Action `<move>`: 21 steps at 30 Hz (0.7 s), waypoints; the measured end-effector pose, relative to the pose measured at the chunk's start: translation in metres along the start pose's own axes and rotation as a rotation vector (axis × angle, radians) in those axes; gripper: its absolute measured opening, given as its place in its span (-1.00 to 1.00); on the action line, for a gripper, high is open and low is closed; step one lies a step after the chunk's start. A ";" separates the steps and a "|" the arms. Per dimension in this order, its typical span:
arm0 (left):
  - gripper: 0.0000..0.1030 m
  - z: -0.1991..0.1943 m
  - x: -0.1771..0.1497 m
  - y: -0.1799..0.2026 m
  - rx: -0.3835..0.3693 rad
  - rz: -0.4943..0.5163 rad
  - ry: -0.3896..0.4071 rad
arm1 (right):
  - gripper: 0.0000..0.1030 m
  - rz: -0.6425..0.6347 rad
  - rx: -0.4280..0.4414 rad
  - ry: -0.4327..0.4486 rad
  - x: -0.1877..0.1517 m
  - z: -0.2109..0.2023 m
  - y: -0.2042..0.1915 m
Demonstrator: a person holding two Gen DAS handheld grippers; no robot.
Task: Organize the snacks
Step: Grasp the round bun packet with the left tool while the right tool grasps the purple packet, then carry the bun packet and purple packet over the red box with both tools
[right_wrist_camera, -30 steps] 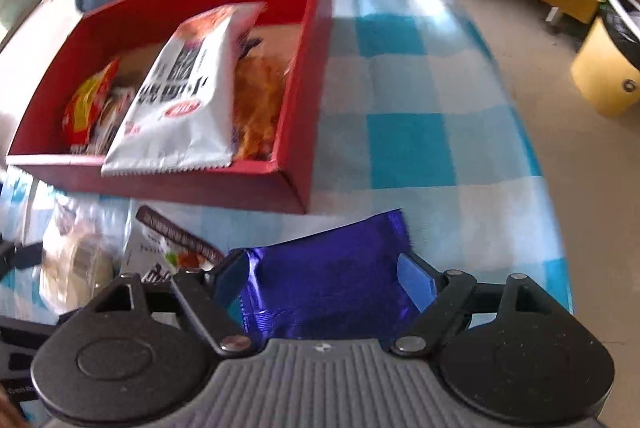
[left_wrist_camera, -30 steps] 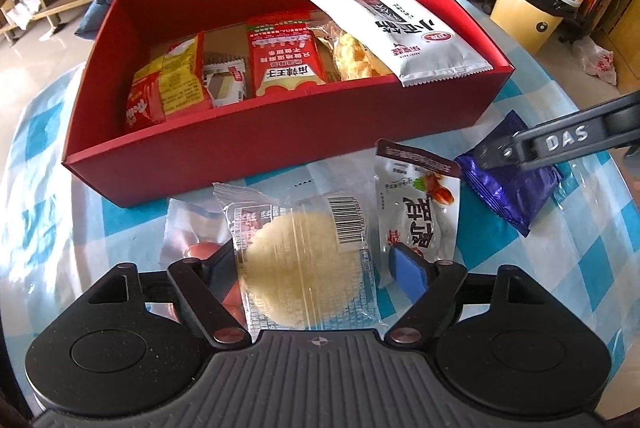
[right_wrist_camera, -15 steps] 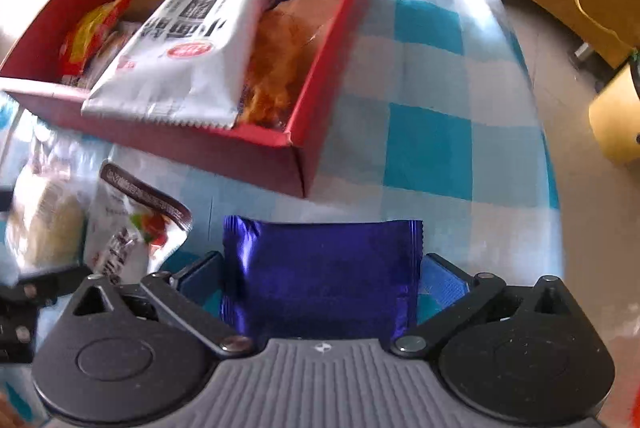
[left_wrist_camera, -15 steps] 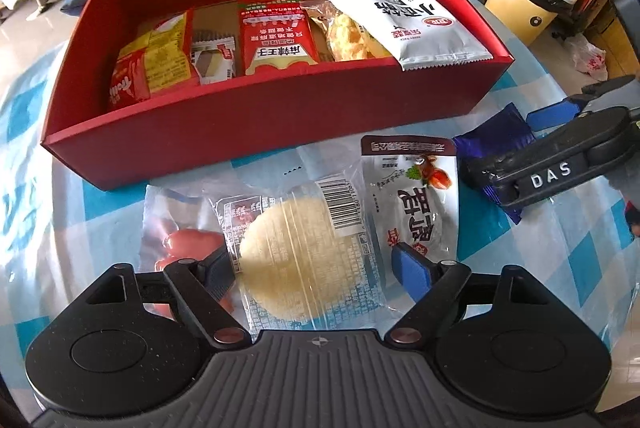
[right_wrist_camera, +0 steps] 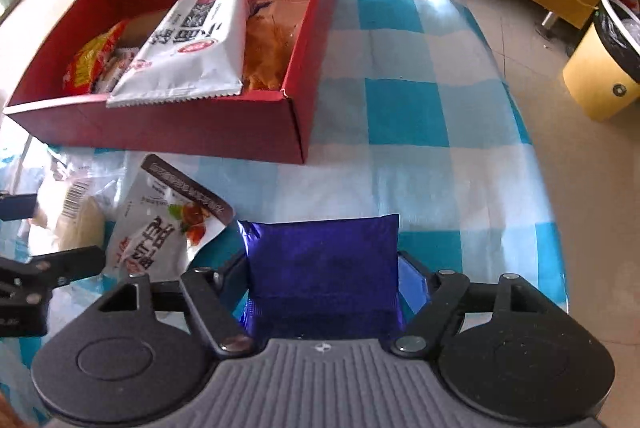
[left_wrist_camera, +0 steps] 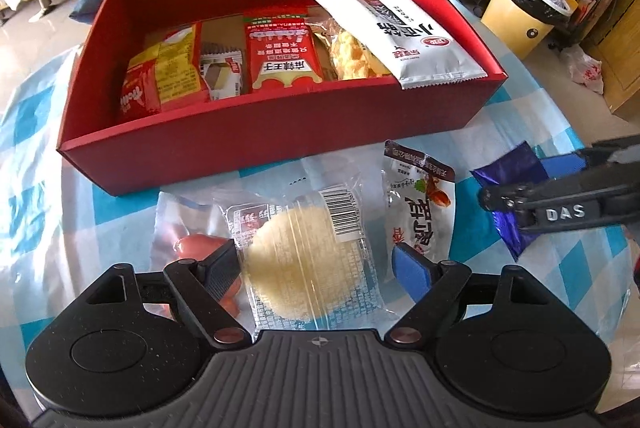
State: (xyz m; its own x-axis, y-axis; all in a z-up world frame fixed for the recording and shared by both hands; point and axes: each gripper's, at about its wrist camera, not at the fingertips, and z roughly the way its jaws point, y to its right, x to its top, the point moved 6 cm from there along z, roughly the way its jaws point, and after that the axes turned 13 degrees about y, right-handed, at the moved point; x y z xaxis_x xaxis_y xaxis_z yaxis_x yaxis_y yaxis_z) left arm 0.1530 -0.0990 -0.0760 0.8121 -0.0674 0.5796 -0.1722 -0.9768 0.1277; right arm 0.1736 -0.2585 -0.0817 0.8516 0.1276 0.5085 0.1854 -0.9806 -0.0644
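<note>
Right gripper (right_wrist_camera: 324, 268) is bracketing the purple foil packet (right_wrist_camera: 324, 260) at lower centre, apparently pinching it. Left gripper (left_wrist_camera: 316, 264) is straddling, open, the clear-wrapped round cake (left_wrist_camera: 304, 268). Next: lifting each into the red box (left_wrist_camera: 260, 136) in the upper frame.

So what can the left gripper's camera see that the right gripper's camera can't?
Only the left camera shows the sausage pack and the red packet standing in the box. Only the right camera shows the whole purple packet between the right gripper fingers, plus the open tablecloth beside the box. Both show the red box, the white bag, the round cake and the date packet.
</note>
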 end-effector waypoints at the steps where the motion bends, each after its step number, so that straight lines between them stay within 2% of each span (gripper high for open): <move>1: 0.67 0.000 0.001 -0.001 0.001 -0.004 0.001 | 0.36 0.005 0.007 0.012 0.000 -0.006 -0.001; 5: 0.67 0.001 0.002 -0.003 0.013 -0.008 0.009 | 0.36 0.024 0.025 0.059 0.003 -0.026 -0.007; 10: 0.63 0.009 0.001 -0.002 0.032 -0.011 -0.001 | 0.36 0.016 0.040 0.061 0.004 -0.023 -0.011; 14: 0.47 0.013 -0.001 -0.007 0.044 -0.042 -0.012 | 0.36 0.013 0.050 0.063 0.005 -0.020 -0.012; 15: 0.37 0.012 0.000 -0.008 0.045 -0.047 -0.009 | 0.36 0.011 0.052 0.068 0.006 -0.021 -0.013; 21: 0.30 0.005 -0.002 -0.011 0.036 -0.074 -0.014 | 0.36 0.004 0.062 0.096 0.011 -0.029 -0.018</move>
State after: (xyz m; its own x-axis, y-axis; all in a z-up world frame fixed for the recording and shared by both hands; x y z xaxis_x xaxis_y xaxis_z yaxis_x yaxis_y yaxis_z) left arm 0.1561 -0.0889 -0.0827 0.8295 0.0029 0.5585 -0.0915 -0.9858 0.1411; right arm 0.1652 -0.2439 -0.0506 0.8019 0.1064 0.5879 0.2147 -0.9696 -0.1174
